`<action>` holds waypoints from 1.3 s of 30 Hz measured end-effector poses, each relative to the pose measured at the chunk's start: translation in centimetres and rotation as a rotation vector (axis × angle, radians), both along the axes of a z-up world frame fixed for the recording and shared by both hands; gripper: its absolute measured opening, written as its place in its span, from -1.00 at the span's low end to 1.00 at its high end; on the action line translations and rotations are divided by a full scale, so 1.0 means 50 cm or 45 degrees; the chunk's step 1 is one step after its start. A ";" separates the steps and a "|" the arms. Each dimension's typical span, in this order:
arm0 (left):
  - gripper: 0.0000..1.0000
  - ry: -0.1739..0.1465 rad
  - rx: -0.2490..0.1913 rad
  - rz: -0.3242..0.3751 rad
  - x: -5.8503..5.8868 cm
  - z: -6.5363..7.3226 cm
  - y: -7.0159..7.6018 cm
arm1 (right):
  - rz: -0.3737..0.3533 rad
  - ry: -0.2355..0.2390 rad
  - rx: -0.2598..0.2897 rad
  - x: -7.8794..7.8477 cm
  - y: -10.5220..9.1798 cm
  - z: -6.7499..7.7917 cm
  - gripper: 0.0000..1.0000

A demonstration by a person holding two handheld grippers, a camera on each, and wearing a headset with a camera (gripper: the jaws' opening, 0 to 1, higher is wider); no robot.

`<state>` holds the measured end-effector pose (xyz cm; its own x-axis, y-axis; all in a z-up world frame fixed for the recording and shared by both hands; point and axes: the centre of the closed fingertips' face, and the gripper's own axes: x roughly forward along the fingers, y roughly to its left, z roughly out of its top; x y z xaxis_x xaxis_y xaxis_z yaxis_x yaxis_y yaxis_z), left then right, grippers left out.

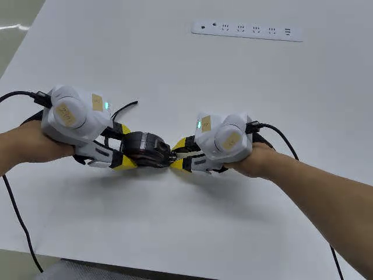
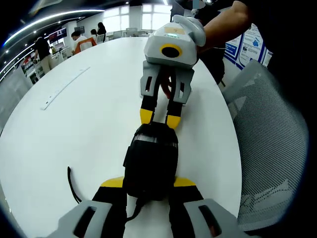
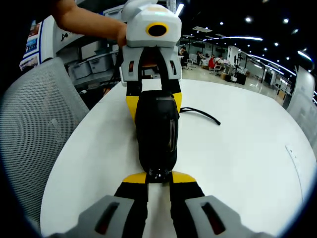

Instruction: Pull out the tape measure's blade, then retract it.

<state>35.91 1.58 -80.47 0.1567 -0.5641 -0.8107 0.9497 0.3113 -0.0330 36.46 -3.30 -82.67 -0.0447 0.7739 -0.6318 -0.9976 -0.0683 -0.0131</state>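
Observation:
A black tape measure [image 1: 145, 150] lies on the white table [image 1: 175, 70], between the two grippers. My left gripper [image 1: 125, 147] is shut on its case, one yellow tip on each side; in the left gripper view the case [image 2: 151, 158] sits between the tips of that gripper [image 2: 148, 182]. My right gripper [image 1: 178, 154] meets the case's front end, tips closed on the blade's end hook [image 3: 158, 173]. In the right gripper view the tape measure [image 3: 157, 134] stretches away from my right gripper [image 3: 158, 177] toward the left gripper [image 3: 154, 104]. Almost no blade shows outside the case.
A white power strip [image 1: 247, 30] lies at the table's far side. A thin black strap [image 1: 125, 107] trails from the tape measure on the tabletop. A grey mesh chair [image 2: 267, 148] stands just past the table's near edge. Cables hang from both grippers.

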 end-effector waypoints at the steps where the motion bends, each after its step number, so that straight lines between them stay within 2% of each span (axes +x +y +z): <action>1: -0.42 0.000 0.001 -0.002 0.000 0.000 0.000 | -0.004 0.006 0.001 0.001 0.000 0.000 -0.70; 8: -0.42 0.008 0.001 -0.007 0.000 0.000 0.000 | 0.002 0.003 -0.001 0.001 0.001 0.000 -0.73; 13: -0.42 0.011 -0.001 -0.009 0.000 0.000 0.001 | -0.015 0.022 -0.014 0.001 0.002 -0.001 -0.76; 21: -0.42 0.015 0.000 -0.011 0.000 0.000 0.003 | 0.006 0.003 -0.046 -0.001 0.002 -0.002 -0.77; 39: -0.42 0.023 0.003 -0.003 -0.001 -0.004 0.011 | 0.020 -0.019 -0.044 -0.002 0.001 0.005 -0.78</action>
